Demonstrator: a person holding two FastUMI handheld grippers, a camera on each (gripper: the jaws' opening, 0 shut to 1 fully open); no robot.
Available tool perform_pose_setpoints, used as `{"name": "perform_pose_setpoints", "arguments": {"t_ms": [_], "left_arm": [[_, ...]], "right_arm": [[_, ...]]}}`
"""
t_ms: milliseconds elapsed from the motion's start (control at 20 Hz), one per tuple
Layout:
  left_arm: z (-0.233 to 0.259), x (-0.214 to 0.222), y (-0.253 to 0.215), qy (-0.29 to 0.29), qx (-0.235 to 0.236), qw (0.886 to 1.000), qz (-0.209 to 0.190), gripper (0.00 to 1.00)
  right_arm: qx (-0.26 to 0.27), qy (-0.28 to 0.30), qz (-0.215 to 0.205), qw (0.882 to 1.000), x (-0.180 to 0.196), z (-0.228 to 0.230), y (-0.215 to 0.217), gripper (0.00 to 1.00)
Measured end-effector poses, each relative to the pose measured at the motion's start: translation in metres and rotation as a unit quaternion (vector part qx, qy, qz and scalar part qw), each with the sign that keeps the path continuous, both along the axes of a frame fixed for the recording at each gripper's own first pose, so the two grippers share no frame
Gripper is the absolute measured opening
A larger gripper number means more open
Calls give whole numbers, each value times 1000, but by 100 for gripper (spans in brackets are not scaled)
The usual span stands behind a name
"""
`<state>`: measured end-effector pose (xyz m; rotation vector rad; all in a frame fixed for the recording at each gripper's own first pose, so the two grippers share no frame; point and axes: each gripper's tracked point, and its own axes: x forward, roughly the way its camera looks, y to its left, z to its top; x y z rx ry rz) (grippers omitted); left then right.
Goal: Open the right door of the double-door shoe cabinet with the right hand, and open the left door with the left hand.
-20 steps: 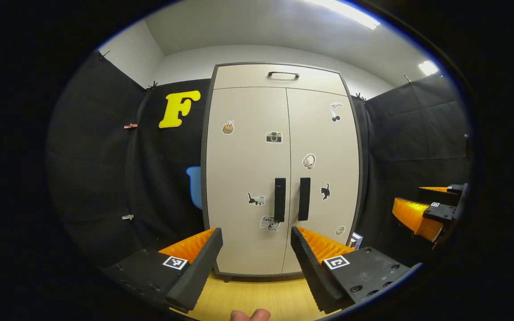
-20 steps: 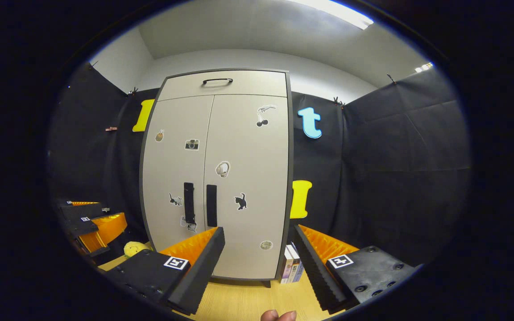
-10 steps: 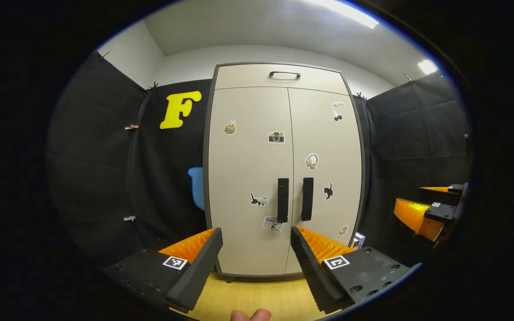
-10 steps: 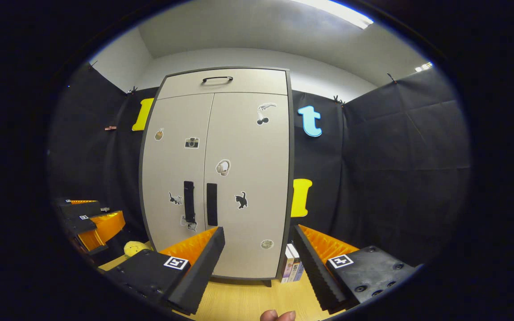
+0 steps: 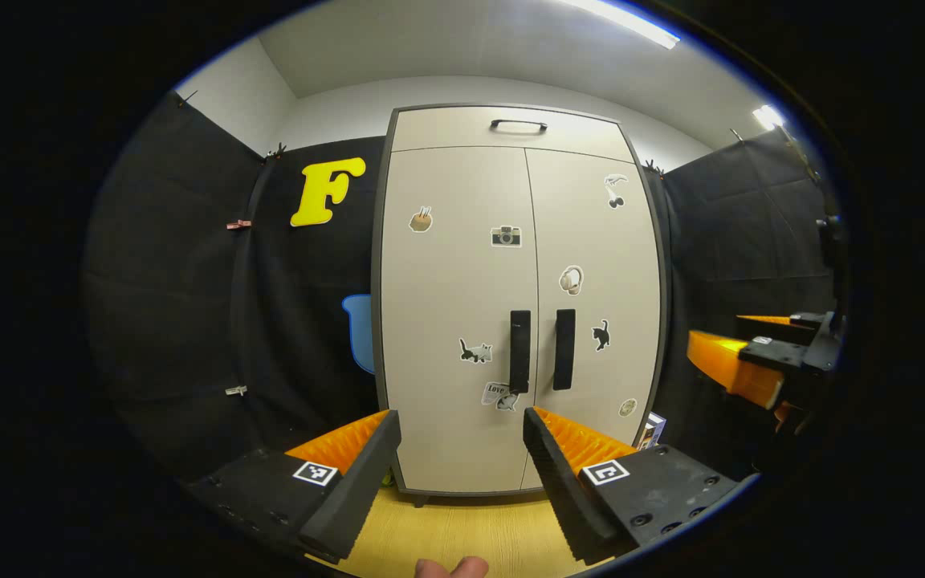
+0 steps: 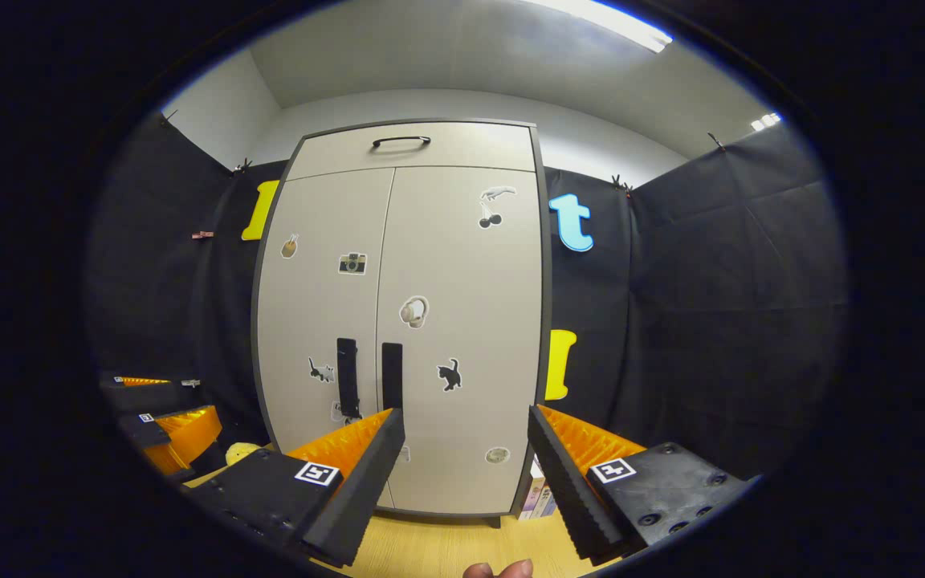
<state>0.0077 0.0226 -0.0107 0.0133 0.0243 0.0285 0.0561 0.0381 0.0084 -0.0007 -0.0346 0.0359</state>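
Observation:
A tall beige shoe cabinet (image 5: 462, 265) (image 6: 430, 321) stands ahead with both doors closed and stickers on them. Two vertical black handles sit side by side at the middle seam: the left door's handle (image 5: 519, 351) (image 6: 347, 377) and the right door's handle (image 5: 564, 349) (image 6: 392, 377). My left gripper (image 5: 461, 449) is open and short of the cabinet, its gap below the left handle. My right gripper (image 6: 466, 453) is open too, aimed at the right door's lower half. The right gripper (image 5: 759, 365) appears at the far right of the left gripper view, and the left gripper (image 6: 161, 417) at the lower left of the right gripper view.
A drawer with a black handle (image 5: 518, 125) tops the cabinet. Books (image 6: 539, 498) stand on the wooden floor (image 5: 462, 530) at the cabinet's right foot, and a yellow soft object (image 6: 242, 453) lies left of it. Black cloth walls close in on both sides.
Both grippers have moved closer to the cabinet, which looks larger now. The right gripper has tilted or risen so the handles sit lower in its view. Both stay open.

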Motion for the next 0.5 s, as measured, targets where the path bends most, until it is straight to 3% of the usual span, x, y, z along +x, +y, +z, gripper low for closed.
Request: {"name": "perform_pose_setpoints", "arguments": {"t_ms": [250,500], "left_arm": [[-10,7,19,8,7,1000,11,95],[-20,11,43,14,-2,1000,20,95]], "right_arm": [[6,-23,32,999,59,5,50,97],[15,-19,29,999,119,-15,78,98]]}}
